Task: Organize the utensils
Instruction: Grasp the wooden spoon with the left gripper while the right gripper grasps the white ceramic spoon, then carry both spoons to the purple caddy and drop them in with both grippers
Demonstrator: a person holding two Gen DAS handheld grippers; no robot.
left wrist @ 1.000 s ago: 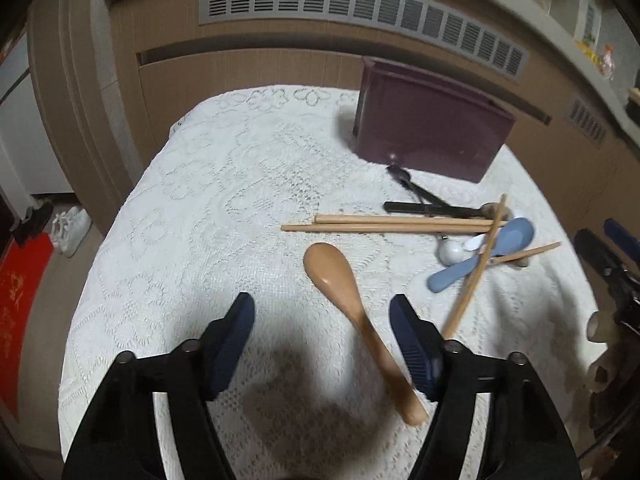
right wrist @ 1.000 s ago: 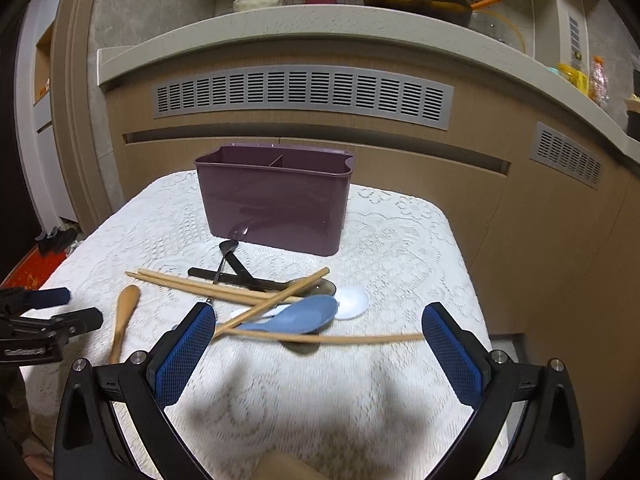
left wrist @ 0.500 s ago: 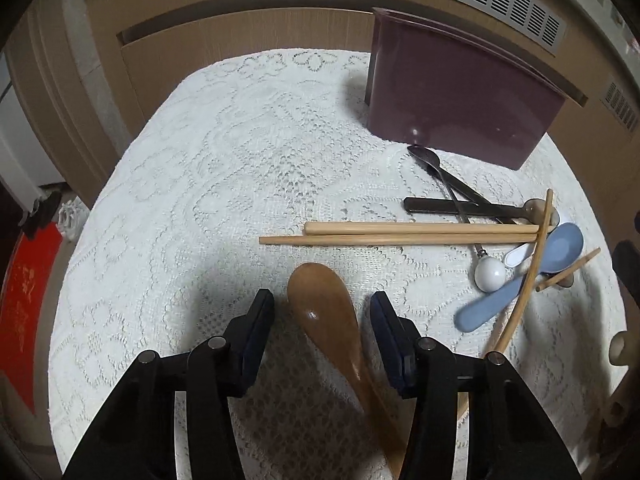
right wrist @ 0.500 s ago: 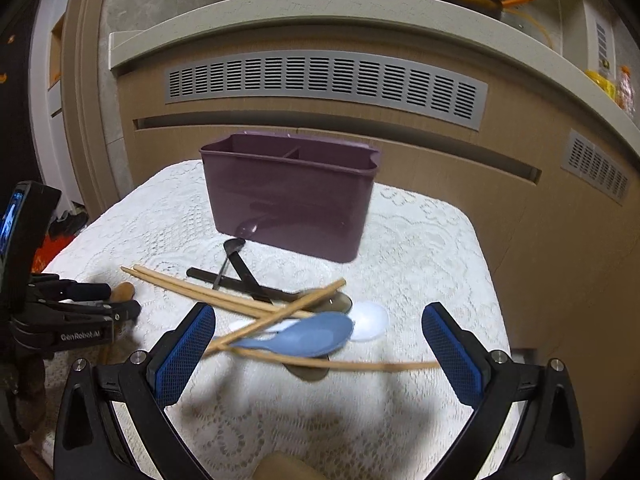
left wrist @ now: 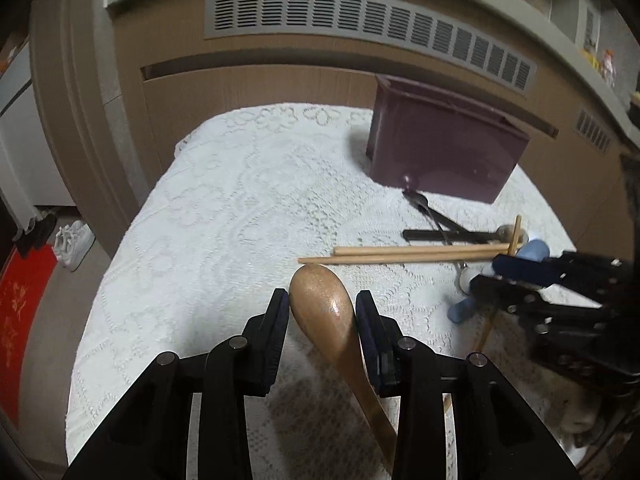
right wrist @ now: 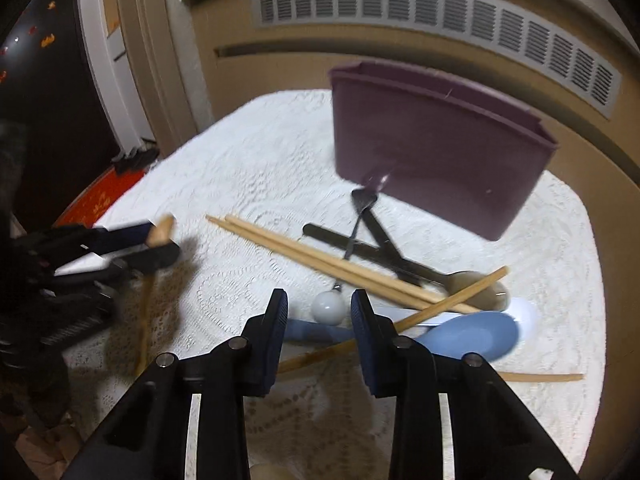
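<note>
Left wrist view shows the left tool (left wrist: 322,312) closed to a narrow gap around the bowl of the wooden spoon (left wrist: 326,312), both pads against it — the handle trails back over the lace-covered table (left wrist: 224,208). The right tool (right wrist: 316,312) is narrowed around the blue spoon (right wrist: 468,334) handle; whether the pads touch it, I cannot tell. Chopsticks (right wrist: 320,256) lie before the purple utensil holder (right wrist: 432,144).

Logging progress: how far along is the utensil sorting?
Barely started: no utensil shows above the purple bin. In hand: left gripper shut on the wooden spoon; right gripper straddles the blue spoon handle. Chopsticks and black utensils remain.
</note>
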